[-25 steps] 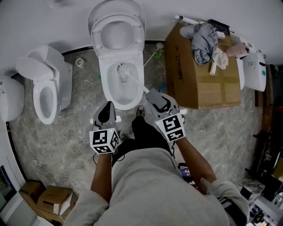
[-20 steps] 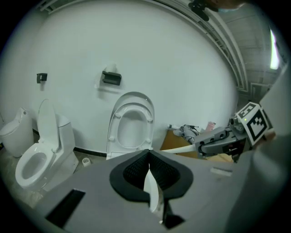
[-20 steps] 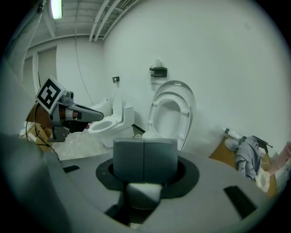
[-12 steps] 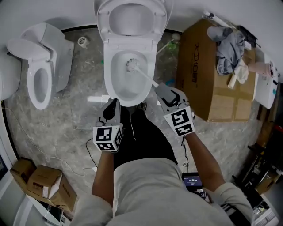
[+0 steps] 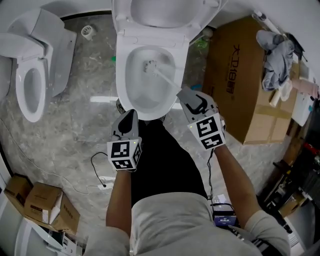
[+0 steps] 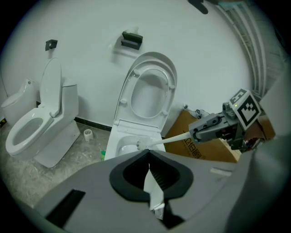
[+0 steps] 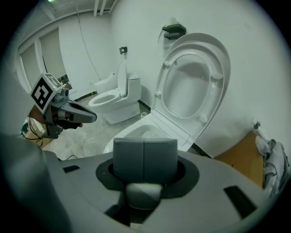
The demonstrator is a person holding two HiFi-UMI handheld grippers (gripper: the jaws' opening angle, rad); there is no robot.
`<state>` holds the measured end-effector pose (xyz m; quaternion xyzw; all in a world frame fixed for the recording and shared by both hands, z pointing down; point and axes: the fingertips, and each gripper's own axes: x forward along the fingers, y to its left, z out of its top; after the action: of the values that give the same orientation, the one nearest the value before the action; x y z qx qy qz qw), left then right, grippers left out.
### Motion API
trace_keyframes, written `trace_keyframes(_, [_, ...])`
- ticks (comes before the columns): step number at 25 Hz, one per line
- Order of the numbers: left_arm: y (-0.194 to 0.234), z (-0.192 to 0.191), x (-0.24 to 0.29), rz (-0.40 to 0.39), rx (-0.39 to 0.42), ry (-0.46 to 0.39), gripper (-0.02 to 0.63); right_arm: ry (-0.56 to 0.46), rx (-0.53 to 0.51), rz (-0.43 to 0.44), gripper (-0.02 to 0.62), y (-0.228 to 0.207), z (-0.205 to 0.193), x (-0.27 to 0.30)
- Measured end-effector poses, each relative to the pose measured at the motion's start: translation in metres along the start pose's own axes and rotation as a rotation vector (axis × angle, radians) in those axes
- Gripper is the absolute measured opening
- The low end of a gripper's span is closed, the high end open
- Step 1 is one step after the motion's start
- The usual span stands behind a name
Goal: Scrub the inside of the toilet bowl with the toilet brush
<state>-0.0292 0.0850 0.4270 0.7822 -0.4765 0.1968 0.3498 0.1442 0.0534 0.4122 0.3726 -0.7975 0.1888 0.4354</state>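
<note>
White plastic brush (image 5: 162, 76) is clamped in my right gripper (image 5: 183, 96): jaws fully closed on the handle's end, w/ the rod running out ahead and leftward into the toilet bowl (image 5: 121, 70). Bristle head sits low inside, approx. mid-bowl, touching or just off the porcelain; can't tell which. My left gripper (image 5: 131, 114) has its jaws pressed together on nothing, tips hovering just short of the bowl's front rim, beside the right one. Raised lid (image 5: 160, 10) stands beyond both sets of jaws.

Risks, as I judge it: I'm holding only the handle's end, so hard scrubbing could twist the rod in the jaws or let it slip. A quick stroke up the wall could flick water over the rim. Swinging wide to the right could knock the cardboard box (image 5: 235, 75). The 1 idle gripper, so near the rim, could get splashed.
</note>
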Motion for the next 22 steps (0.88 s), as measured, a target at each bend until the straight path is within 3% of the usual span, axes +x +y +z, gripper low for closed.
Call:
trace_keyframes(14, [0.043, -0.056, 0.061, -0.016, -0.048, 0.049, 0.009, 0.234, -0.306, 0.018, 0.147, -0.006, -0.039, 0.102])
trace_keyframes(22, [0.053, -0.072, 0.073, -0.005, -0.081, 0.061, 0.009, 0.364, -0.546, 0.025, 0.147, -0.007, -0.062, 0.137])
